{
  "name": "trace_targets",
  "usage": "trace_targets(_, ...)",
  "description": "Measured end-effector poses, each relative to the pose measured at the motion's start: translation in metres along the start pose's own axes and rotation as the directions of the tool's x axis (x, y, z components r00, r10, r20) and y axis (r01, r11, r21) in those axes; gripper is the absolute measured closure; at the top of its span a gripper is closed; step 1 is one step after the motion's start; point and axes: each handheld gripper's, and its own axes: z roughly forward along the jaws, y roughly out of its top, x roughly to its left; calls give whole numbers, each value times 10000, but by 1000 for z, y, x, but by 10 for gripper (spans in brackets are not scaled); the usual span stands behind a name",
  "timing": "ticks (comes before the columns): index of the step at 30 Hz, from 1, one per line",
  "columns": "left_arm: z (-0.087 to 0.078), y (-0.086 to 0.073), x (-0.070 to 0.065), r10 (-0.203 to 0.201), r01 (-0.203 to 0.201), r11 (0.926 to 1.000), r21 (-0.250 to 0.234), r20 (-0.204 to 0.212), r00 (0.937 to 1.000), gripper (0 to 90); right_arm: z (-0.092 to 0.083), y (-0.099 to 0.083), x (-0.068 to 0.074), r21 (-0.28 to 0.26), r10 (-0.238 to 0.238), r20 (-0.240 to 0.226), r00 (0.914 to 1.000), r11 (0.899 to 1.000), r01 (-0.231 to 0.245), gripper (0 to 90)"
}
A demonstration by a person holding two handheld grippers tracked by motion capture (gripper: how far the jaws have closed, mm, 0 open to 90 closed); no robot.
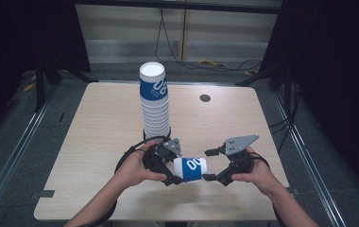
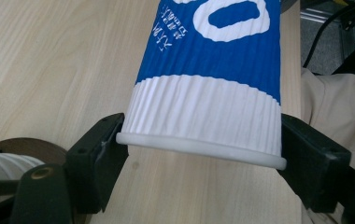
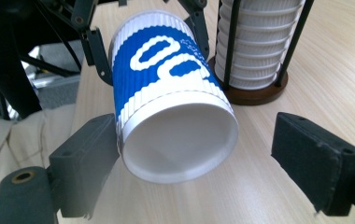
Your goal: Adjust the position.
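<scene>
A blue-and-white ribbed paper cup [image 1: 190, 169] lies on its side just above the wooden table, between my two grippers. My left gripper [image 1: 174, 170] is shut on one end of it; in the left gripper view both black jaws press the white band of the cup [image 2: 208, 70] by its rim. My right gripper [image 1: 208, 165] is open around the other end. In the right gripper view the cup [image 3: 166, 79] shows its hollow white end, close against one jaw, while the other jaw stands well apart from it.
A tall stack of the same cups [image 1: 154, 101] stands in a black wire holder on a round brown base [image 3: 259, 93] just behind the grippers. A small dark grommet [image 1: 205, 98] sits at the table's back right. Cables lie on the floor beyond.
</scene>
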Motion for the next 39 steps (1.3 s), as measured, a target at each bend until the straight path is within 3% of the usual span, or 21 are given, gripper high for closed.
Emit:
trace_targets(6,1,1,1,-77,77,9998,171,-21,10000,213,0,7,0,714,-409,70,9991,9966,403,141)
trace_targets(14,1,2,1,-157,157,9992,368,13,9999,213,2,18,4,1945,-1183,9,9930,9740,1159,142)
trace_targets(19,3,3,2,-227,222,9982,564,88,9997,213,4,26,6,2776,-1525,-14,9883,9494,1469,151)
trace_targets(23,4,4,2,-267,265,9974,668,32,9996,213,6,34,8,3425,-1846,-44,9828,9231,1749,152)
trace_targets(27,5,4,2,-335,331,9969,720,50,9994,213,9,40,9,3821,-1794,-124,9837,9083,1705,157)
trace_targets(31,6,5,2,-376,370,9967,718,67,9993,213,14,44,10,4327,-1860,-99,9825,8850,1719,163)
trace_targets(37,6,5,1,-351,347,9968,715,46,9994,212,22,45,12,4780,-1830,-274,9827,8610,1736,168)
trace_targets(39,6,5,2,-337,332,9967,736,49,9994,212,25,45,12,4835,-1808,-350,9829,8577,1750,169)
